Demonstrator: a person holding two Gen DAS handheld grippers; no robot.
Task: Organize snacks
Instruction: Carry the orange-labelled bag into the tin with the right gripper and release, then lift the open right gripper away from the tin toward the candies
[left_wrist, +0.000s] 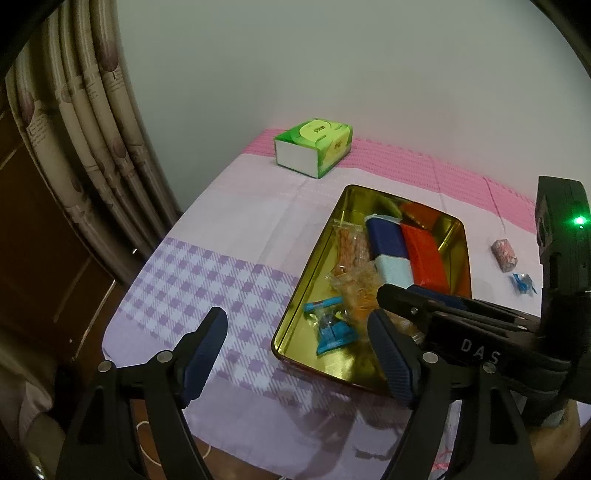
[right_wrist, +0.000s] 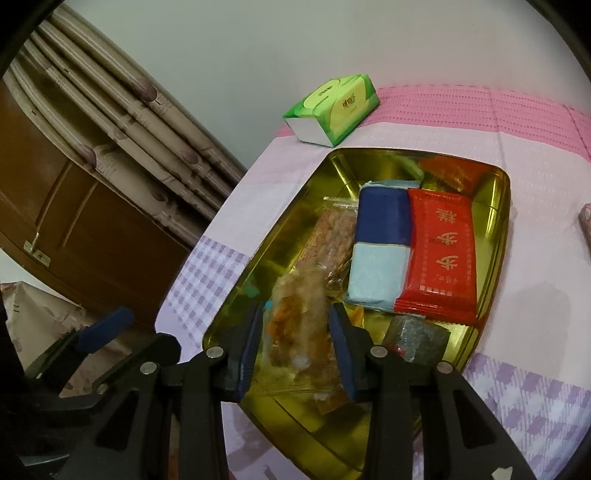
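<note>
A gold tin tray (left_wrist: 295, 325) (right_wrist: 495, 258) holds snacks: a red packet (right_wrist: 439, 254) (left_wrist: 424, 254), a blue and pale blue packet (right_wrist: 384, 243) (left_wrist: 388, 247), an orange packet (right_wrist: 454, 171), a clear-wrapped biscuit bar (right_wrist: 332, 236) (left_wrist: 349, 247) and a blue candy (left_wrist: 332, 332). My right gripper (right_wrist: 295, 343) (left_wrist: 424, 302) is shut on a clear-wrapped orange snack (right_wrist: 299, 325) just above the tray's near end. My left gripper (left_wrist: 295, 354) is open and empty over the checked cloth, left of the tray.
A green tissue box (left_wrist: 314, 147) (right_wrist: 332, 107) stands at the back of the table. A pink wrapped sweet (left_wrist: 504, 254) and a blue candy (left_wrist: 522, 284) lie on the cloth right of the tray. Curtains (left_wrist: 92, 129) and a brown door (right_wrist: 74, 221) are at left.
</note>
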